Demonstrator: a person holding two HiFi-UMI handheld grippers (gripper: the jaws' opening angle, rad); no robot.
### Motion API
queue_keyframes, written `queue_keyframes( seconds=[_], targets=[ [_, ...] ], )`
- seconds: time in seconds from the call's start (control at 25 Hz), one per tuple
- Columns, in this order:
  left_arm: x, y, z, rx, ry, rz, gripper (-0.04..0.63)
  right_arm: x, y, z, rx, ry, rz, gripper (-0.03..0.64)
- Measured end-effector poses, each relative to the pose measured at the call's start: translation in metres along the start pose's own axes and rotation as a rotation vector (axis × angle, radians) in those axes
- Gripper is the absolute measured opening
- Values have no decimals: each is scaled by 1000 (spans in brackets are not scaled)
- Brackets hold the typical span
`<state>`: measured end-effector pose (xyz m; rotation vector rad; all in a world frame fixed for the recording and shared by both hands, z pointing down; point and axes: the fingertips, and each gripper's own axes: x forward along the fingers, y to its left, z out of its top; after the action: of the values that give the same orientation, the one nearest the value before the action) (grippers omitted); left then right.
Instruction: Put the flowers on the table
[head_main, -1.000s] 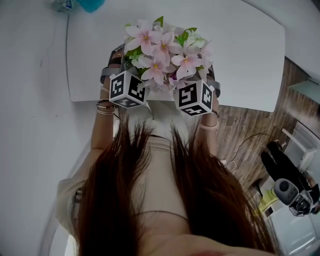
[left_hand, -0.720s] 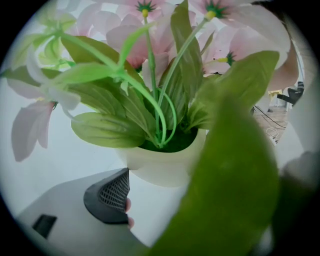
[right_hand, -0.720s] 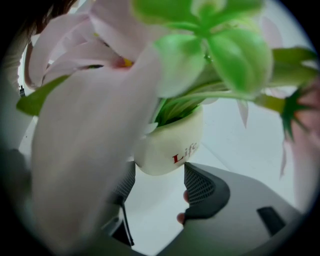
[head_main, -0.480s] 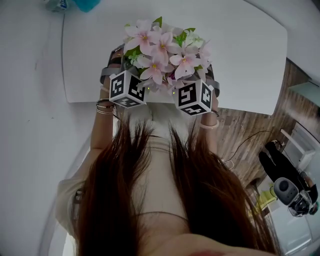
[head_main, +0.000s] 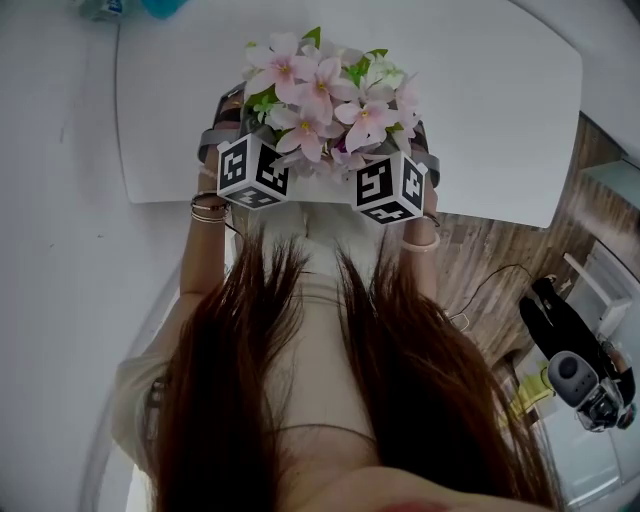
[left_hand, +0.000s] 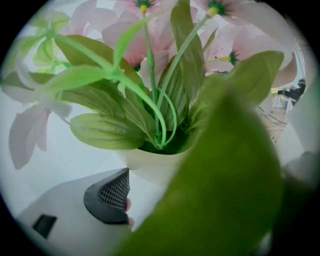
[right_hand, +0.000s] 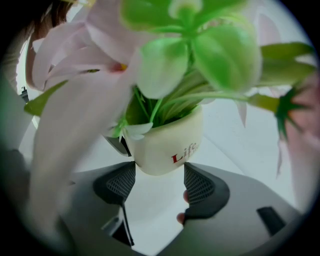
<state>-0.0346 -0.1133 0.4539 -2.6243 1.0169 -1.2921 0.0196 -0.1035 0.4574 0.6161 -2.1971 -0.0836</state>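
A bunch of pink flowers (head_main: 325, 95) with green leaves stands in a cream pot (right_hand: 167, 145) with red lettering. It is held over the near part of the white table (head_main: 500, 120). My right gripper (right_hand: 160, 179) is shut on the pot's base, one mesh pad on each side. My left gripper (left_hand: 165, 192) presses its visible pad (left_hand: 114, 191) against the pot (left_hand: 150, 167); a big leaf hides its other jaw. In the head view both marker cubes (head_main: 252, 172) (head_main: 388, 187) sit just below the blooms, which hide the pot. I cannot tell whether the pot touches the table.
A teal object (head_main: 165, 8) sits at the table's far left corner. Wood floor (head_main: 500, 260) lies to the right of the table, with a camera and dark gear (head_main: 585, 385) on it. The person's long hair (head_main: 300, 380) fills the lower head view.
Both grippers and the flowers have shifted slightly farther over the table. The hold on the pot looks the same.
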Motion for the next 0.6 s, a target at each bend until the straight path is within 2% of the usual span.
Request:
queue_keyframes(
  seconds=[0.6],
  targets=[
    [-4,-1,-2,7,31,-19,419,0,4,2,27,10,27,319]
  ],
)
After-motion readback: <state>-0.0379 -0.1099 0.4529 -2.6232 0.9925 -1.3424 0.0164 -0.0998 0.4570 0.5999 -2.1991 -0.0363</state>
